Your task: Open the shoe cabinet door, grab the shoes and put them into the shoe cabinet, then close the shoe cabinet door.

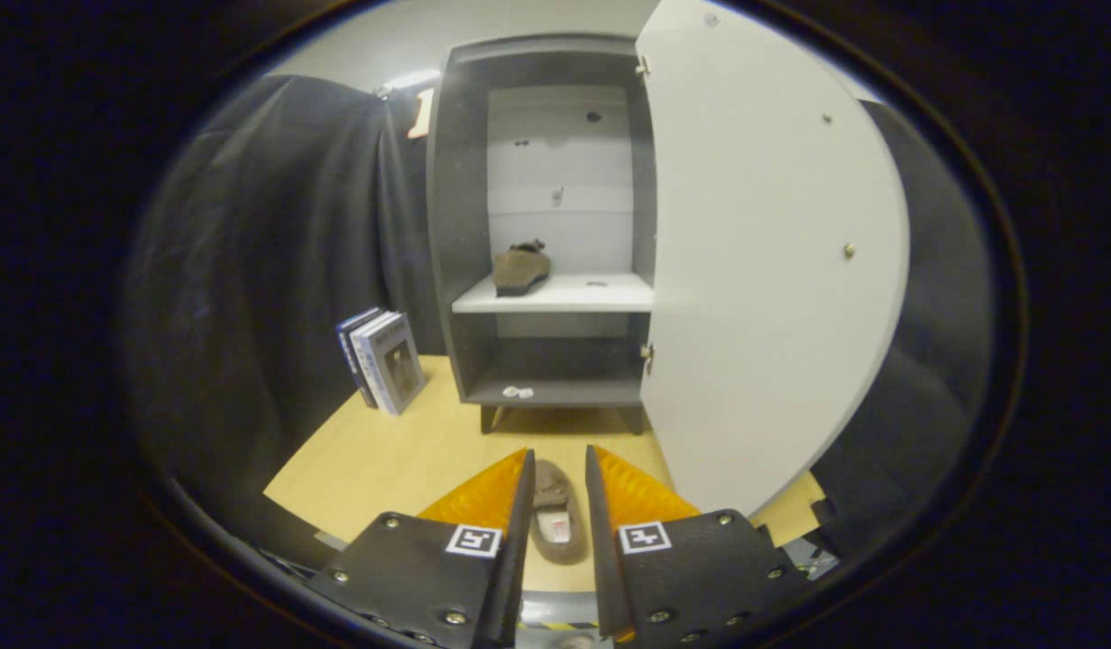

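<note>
— Two shoes, then; where are they?
— One brown shoe (521, 269) sits on the cabinet's white shelf (564, 293), toe toward the open front; the other shoe (554, 512) lies on the wooden table (384, 460) between the fingers, long axis running toward the shoe cabinet (456, 225), heel nearest.
— And the gripper (557, 491)?
— Level, aimed at the cabinet; jaws parted, straddling that shoe without clear contact.
— The door (763, 261)?
— Swung wide open on the right.
— Any writing?
— Books (384, 359) stand left of the cabinet; covers unreadable.
</note>
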A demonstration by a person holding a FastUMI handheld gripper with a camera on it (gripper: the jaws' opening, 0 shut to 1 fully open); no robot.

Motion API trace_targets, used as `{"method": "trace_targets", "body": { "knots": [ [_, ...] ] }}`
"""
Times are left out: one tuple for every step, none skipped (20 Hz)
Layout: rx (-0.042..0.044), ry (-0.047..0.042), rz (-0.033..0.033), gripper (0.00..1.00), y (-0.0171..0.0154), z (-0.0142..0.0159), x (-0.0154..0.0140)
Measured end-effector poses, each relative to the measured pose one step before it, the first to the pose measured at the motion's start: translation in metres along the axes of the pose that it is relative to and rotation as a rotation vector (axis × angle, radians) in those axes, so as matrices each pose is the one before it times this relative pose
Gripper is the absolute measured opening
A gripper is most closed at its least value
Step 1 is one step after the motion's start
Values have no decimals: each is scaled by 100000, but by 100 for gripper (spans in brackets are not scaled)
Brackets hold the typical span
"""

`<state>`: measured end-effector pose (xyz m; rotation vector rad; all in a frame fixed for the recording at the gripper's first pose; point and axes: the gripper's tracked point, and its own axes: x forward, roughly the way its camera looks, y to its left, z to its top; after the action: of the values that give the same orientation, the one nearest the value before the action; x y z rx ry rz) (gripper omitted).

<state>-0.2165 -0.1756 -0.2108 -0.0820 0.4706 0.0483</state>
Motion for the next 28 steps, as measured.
{"method": "trace_targets", "body": {
  "knots": [
    [-127, 4192, 885, 38, 605, -1754, 1207],
    [-269, 3641, 826, 41, 391, -1476, 1165],
    [-658, 3369, 1003, 41, 552, -1551, 1528],
    [-981, 3525, 641, 48, 316, -1345, 1192],
    [-803, 3256, 1032, 51, 533, -1323, 1535],
    [-717, 2918, 687, 51, 383, -1121, 1512],
    [-674, 2923, 772, 51, 170, -1208, 1038],
    [-756, 1977, 771, 51, 181, -862, 1408],
    [-815, 1625, 646, 51, 231, -788, 1485],
    [-1078, 1531, 302, 51, 57, -675, 1218],
    [-995, 1552, 322, 51, 196, -585, 1153],
    [-992, 1429, 341, 51, 158, -483, 1314],
    [-911, 1383, 416, 51, 149, -394, 1139],
    [-1031, 1259, 379, 51, 94, -374, 1175],
    [-1325, 1173, 67, 51, 25, -475, 1171],
    [-1593, 1089, -360, 51, 18, -478, 988],
    [-1369, 685, -505, 51, -89, -358, 891],
    [-1326, 312, -799, 51, -38, -184, 887],
    [-1124, 605, -427, 51, -46, -317, 951],
    [-1155, 1463, -816, 51, -65, -463, 740],
    [-1401, 347, -523, 51, -44, -170, 157],
    [-1473, -1512, -524, 48, 18, 74, 350],
    [-2137, -973, -2156, 48, -205, 35, 202],
    [-1515, -1217, -2807, 36, -721, 86, -527],
    [-459, -25, -640, 25, 97, -98, 152],
    [-481, 533, -755, 13, -118, 42, 231],
    [824, -964, -457, 13, -72, 353, 132],
    [-420, 1356, -139, 1, 10, -514, 32]
  ]
}}
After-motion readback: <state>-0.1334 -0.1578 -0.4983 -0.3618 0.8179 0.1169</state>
